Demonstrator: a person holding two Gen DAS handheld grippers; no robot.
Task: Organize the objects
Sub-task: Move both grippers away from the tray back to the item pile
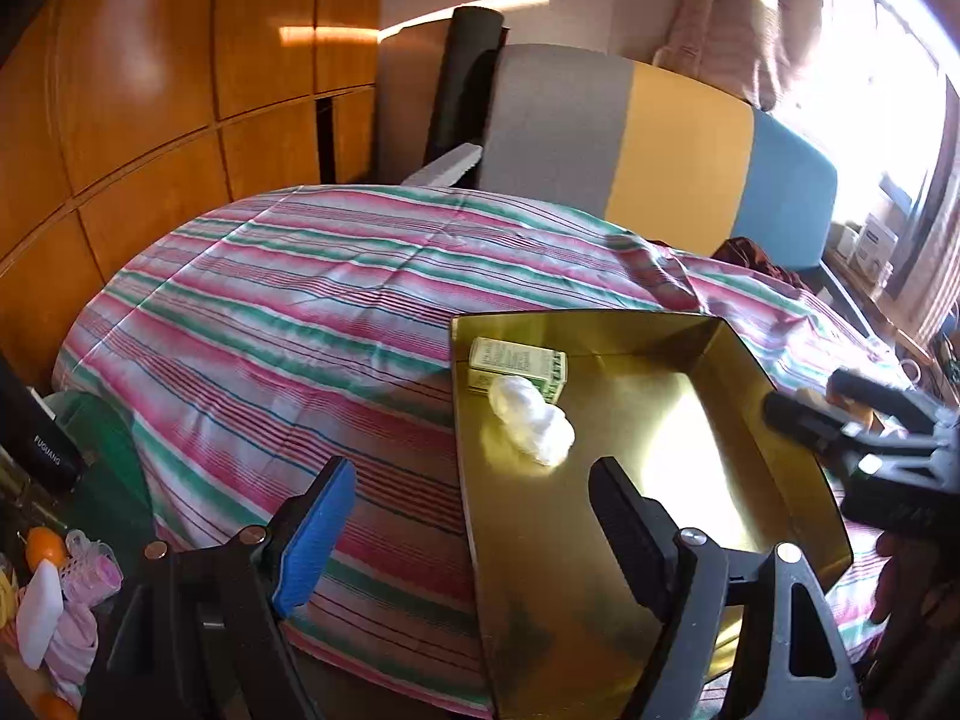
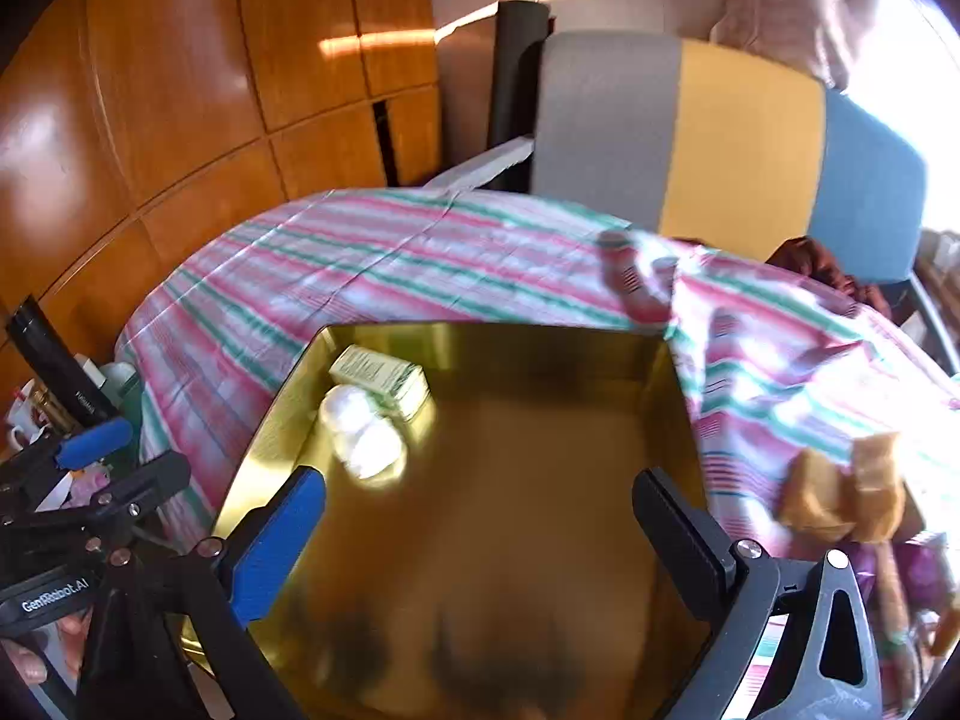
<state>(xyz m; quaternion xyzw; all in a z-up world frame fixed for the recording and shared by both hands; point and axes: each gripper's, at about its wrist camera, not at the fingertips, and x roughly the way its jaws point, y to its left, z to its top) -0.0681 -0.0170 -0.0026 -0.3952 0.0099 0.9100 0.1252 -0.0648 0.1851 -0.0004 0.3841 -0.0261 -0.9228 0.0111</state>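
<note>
A gold tray (image 1: 780, 396) lies on a striped cloth (image 1: 288, 312); it also shows in the right wrist view (image 2: 540, 480). In its far left corner lie a small green-and-white box (image 1: 519, 360) (image 2: 379, 373) and a white plastic-wrapped bundle (image 1: 531, 427) (image 2: 363, 432). My left gripper (image 1: 474, 525) is open and empty, straddling the tray's left rim. My right gripper (image 2: 480, 531) is open and empty above the tray's near part; it shows at the right edge of the left wrist view (image 1: 840, 402).
A grey, yellow and blue chair back (image 1: 660, 138) stands behind the table. Wooden wall panels (image 1: 150, 90) are at the left. Oranges, pink items and a black box (image 1: 48, 438) crowd the left edge. Brown packets (image 2: 840, 492) lie right of the tray.
</note>
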